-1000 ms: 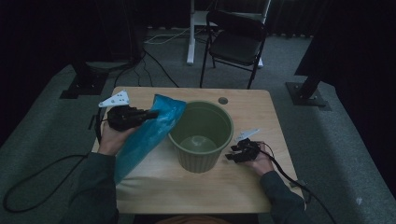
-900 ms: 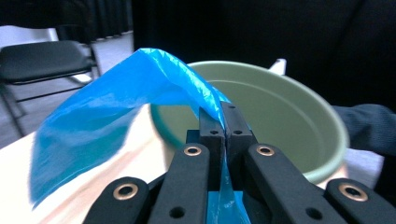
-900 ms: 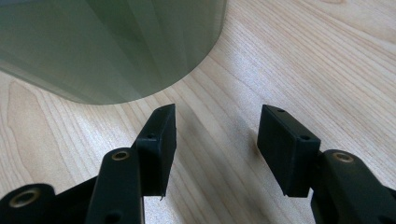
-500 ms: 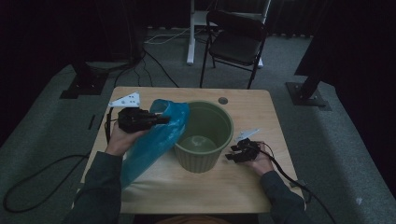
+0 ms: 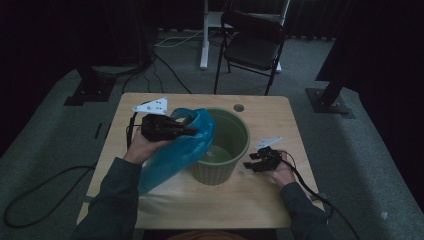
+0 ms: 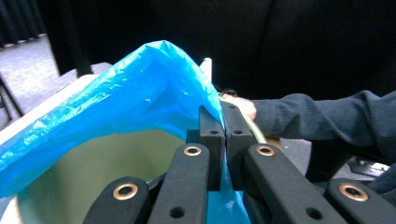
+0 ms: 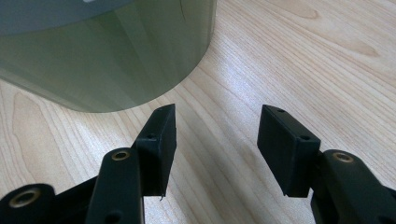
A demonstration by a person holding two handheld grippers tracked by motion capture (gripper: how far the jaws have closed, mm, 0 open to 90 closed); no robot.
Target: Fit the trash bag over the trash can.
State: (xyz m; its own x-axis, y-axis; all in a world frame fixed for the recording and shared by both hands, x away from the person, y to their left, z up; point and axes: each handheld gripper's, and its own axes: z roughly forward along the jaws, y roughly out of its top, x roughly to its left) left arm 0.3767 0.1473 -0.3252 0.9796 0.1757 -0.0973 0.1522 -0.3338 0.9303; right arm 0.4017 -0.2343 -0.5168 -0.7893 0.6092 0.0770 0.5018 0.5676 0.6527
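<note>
Blue bag (image 5: 180,150): thin plastic film, crinkled, glossy where light catches it. Green bin (image 5: 235,150): smooth plastic wall with a dull satin sheen; table (image 5: 260,200): pale wood, visible grain, matt. Left gripper (image 6: 224,126) and right gripper (image 7: 212,140): matt black plastic jaws with brass-coloured metal rivets; person's sleeve (image 6: 322,116): dark knitted cloth.

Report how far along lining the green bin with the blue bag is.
Done: the left gripper is shut on the blue bag and has its top edge over the near rim of the green bin. In hand: the left gripper view shows the bag arching over the bin's mouth. Left: most of the bag hangs outside, on the table; the right gripper rests open beside the bin, holding nothing.
</note>
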